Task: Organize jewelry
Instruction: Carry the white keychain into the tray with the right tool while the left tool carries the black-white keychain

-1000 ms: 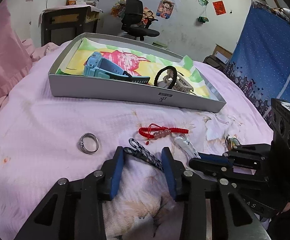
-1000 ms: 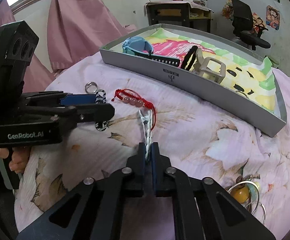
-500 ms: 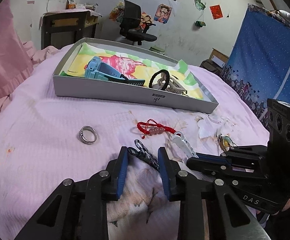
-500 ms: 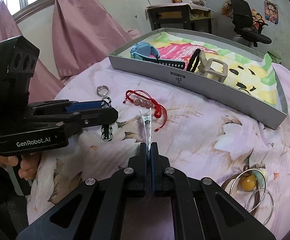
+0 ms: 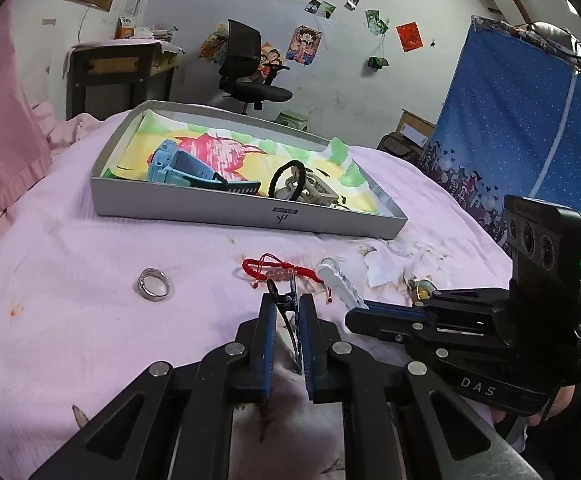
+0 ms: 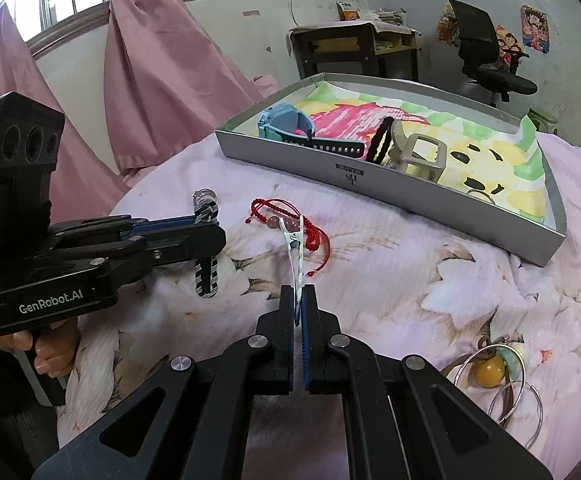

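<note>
My left gripper [image 5: 286, 304] is shut on a black-and-white patterned hair clip [image 5: 288, 312], which hangs across its fingers in the right wrist view [image 6: 206, 256]. My right gripper [image 6: 298, 292] is shut on a white hair clip [image 6: 295, 248], whose tip shows in the left wrist view [image 5: 340, 282]. A red cord bracelet with pink beads [image 5: 278, 272] lies on the pink sheet just beyond both clips. A silver ring [image 5: 153, 284] lies to the left. The grey tray [image 5: 250, 216] behind holds a blue watch [image 5: 178, 166], a black hair tie [image 5: 288, 178] and a beige claw clip [image 6: 418, 156].
A yellow-bead pendant with wire hoops [image 6: 498, 376] lies on the bed at the right. A crumpled white tissue [image 5: 390, 268] lies near the tray's right corner. Pink curtains [image 6: 162, 64], a desk and an office chair [image 5: 246, 72] stand behind the bed.
My left gripper has closed on the patterned clip and lifted it off the sheet. My right gripper has risen a little with the white clip still held.
</note>
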Motion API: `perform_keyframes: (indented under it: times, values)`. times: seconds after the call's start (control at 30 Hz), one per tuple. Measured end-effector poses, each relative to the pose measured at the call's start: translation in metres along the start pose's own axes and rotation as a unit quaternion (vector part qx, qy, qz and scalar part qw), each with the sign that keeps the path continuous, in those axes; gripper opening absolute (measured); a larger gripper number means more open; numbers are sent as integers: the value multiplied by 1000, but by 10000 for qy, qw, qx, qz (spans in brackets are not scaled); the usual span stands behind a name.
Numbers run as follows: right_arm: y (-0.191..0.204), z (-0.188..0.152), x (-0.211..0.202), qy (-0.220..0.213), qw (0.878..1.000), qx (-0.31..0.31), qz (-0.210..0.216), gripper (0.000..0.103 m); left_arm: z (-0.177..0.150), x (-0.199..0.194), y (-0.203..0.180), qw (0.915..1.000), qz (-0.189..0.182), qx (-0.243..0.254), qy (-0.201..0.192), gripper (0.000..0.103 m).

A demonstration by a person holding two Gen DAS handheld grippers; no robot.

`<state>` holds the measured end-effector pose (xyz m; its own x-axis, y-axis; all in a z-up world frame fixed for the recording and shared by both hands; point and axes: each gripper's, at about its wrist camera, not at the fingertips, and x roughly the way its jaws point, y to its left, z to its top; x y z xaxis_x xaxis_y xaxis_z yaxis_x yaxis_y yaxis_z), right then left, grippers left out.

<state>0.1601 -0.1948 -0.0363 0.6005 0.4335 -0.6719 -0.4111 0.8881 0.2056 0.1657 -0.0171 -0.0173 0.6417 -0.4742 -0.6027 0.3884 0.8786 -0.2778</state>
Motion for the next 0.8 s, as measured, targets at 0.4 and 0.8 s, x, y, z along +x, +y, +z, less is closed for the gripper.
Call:
perform_keyframes:
  times: [0.4,0.8]
  values:
    - [-19,17,-20,-732,9961,338,-366,4,30,-19,8,9944,20,-468,-949,10]
    - [-78,55,-10,-956,9856,780,-1153,4,89,32,5,9948,442,-496,-765,10]
